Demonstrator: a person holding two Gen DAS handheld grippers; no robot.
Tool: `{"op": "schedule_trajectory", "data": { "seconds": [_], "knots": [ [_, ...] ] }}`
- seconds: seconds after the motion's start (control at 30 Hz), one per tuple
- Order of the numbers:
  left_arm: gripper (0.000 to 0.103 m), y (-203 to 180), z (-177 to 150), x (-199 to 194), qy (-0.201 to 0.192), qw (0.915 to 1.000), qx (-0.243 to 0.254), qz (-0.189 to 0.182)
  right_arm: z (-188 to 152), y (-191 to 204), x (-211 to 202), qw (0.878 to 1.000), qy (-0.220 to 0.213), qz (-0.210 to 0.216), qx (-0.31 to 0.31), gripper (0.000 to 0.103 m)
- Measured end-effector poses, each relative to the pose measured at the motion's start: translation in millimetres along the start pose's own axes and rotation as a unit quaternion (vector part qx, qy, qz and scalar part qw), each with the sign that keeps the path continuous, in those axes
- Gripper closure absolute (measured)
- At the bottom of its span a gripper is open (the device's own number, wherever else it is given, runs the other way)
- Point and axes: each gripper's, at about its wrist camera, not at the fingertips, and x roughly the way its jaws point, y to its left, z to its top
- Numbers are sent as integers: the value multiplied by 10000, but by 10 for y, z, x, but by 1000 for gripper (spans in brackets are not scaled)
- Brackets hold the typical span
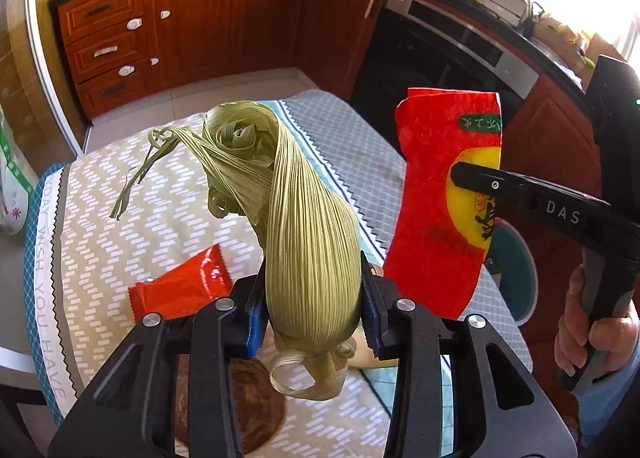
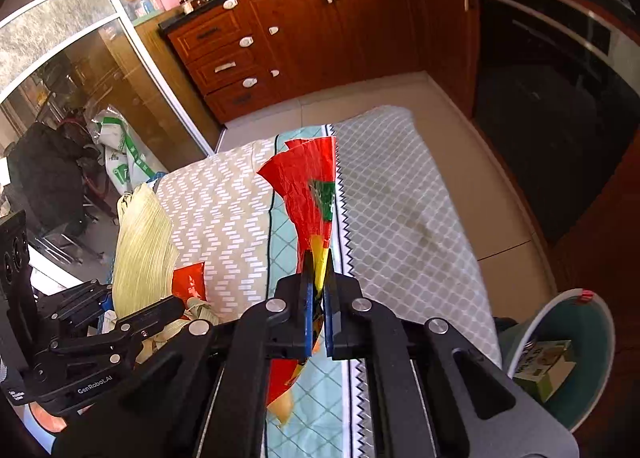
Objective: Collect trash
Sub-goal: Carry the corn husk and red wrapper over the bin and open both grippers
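My left gripper (image 1: 314,298) is clamped on a husk (image 1: 304,226), a bundle of pale green ribbed leaves (corn, by the look of it), and I hold it up above the table (image 1: 132,194). Its curled tips stand over the far half of the table, and loose strips hang below my fingers.

My right gripper (image 2: 318,286) pinches a red wrapper (image 2: 308,186) with a yellow patch and a green label; its blue pads (image 2: 308,310) press tight on the yellow part. The wrapper stands up above the table's teal stripe, and its lower end droops under my fingers toward the cloth. From the left camera it hangs just to the right of the husk, apart from it.

A second packet (image 1: 180,286), red and glossy, lies flat on the table, to the left of the husk. A round brown mat (image 1: 256,402) sits on the table's near edge, under my left gripper.

A bin (image 2: 560,362) stands beside the table's right edge, with a green box (image 2: 544,368) inside.
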Motion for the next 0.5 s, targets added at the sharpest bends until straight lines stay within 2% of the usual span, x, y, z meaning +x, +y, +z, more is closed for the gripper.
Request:
{"op": "schedule_trajectory", "data": {
  "seconds": [0.13,0.27,0.5],
  "knots": [
    [64,-403,-8,-30,3,9994,288,-191,-90,-396,-401,9990,-261,-273,221,99],
    [64,-839,6,-1,38,9975,580,-412,-243,-959,-787,9951,-490,-635,574,99],
    [64,-1722,-31,181,248,9882,1294,-775,-735,-1970,-1275,9803,-603,-1396,1264,99]
  ]
}}
